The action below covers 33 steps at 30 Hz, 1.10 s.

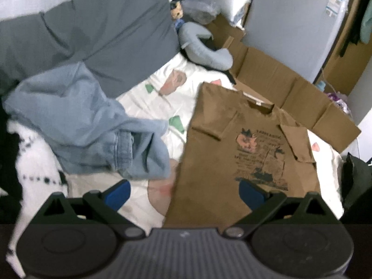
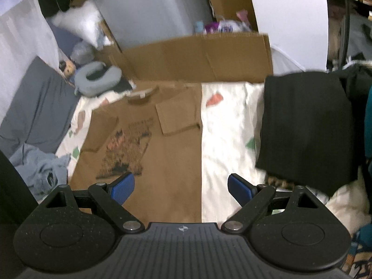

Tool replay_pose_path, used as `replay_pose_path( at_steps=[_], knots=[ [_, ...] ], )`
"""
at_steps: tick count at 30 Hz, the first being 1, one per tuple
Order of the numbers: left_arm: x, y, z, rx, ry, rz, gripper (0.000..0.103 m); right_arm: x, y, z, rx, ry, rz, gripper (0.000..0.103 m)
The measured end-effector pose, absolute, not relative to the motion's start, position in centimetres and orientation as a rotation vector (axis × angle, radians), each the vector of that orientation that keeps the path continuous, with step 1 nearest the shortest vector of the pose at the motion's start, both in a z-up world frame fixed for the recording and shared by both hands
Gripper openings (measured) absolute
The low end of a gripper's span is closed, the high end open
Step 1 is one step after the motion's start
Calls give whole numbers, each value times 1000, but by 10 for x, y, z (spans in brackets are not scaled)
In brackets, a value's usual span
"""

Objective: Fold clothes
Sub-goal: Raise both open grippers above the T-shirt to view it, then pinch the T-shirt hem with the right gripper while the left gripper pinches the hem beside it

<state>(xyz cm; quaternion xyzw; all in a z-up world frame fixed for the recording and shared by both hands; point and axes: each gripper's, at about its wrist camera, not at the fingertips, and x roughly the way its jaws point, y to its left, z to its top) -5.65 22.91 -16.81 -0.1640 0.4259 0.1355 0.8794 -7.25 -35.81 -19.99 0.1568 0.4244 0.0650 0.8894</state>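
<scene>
A brown T-shirt (image 1: 234, 148) with a dark and pink print lies flat on the white patterned bedsheet (image 1: 148, 93), both sleeves folded in over the chest. The same brown T-shirt (image 2: 148, 144) shows in the right wrist view, its right side a straight folded edge. My left gripper (image 1: 183, 191) hovers open over the shirt's lower left edge, nothing between its blue pads. Open too, my right gripper (image 2: 181, 189) hangs above the shirt's lower right edge and the sheet (image 2: 227, 125). A crumpled light-blue denim garment (image 1: 88, 125) lies left of the shirt.
A grey pillow (image 1: 93, 34) and a grey neck pillow (image 1: 204, 46) lie at the head of the bed. Flattened cardboard (image 1: 290, 93) lines the far side. A folded black garment (image 2: 307, 127) sits right of the shirt, with more clothes piled beyond it.
</scene>
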Motion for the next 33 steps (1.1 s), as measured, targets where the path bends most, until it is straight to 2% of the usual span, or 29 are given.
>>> replay_pose_path(
  at_steps=[6,14,18,20,22,24,30,31,33],
  knots=[
    [-62,231,-203,-364,949,292,101,-86,-351,-242,342,936,130,90],
    [-75,232,-248,-422,1012,290,101,-100,-342,-292,348,1014,134,81],
    [-80,235,-271,-429,1056,315,100,-102,-338,-321,354,1063,133,73],
    [-81,238,-280,-430,1077,327,99,-102,-336,-337,363,1095,136,66],
    [-81,241,-288,-439,1096,339,99,-103,-334,-353,372,1124,141,48],
    [-81,244,-296,-447,1112,353,98,-102,-331,-367,371,1148,142,43],
    [-77,249,-311,-424,1161,373,97,-97,-324,-397,379,1198,143,41],
    [-76,249,-312,-423,1164,371,97,-96,-324,-401,380,1204,144,35],
    [-76,248,-313,-418,1168,366,97,-93,-326,-408,385,1217,142,32]
  ],
)
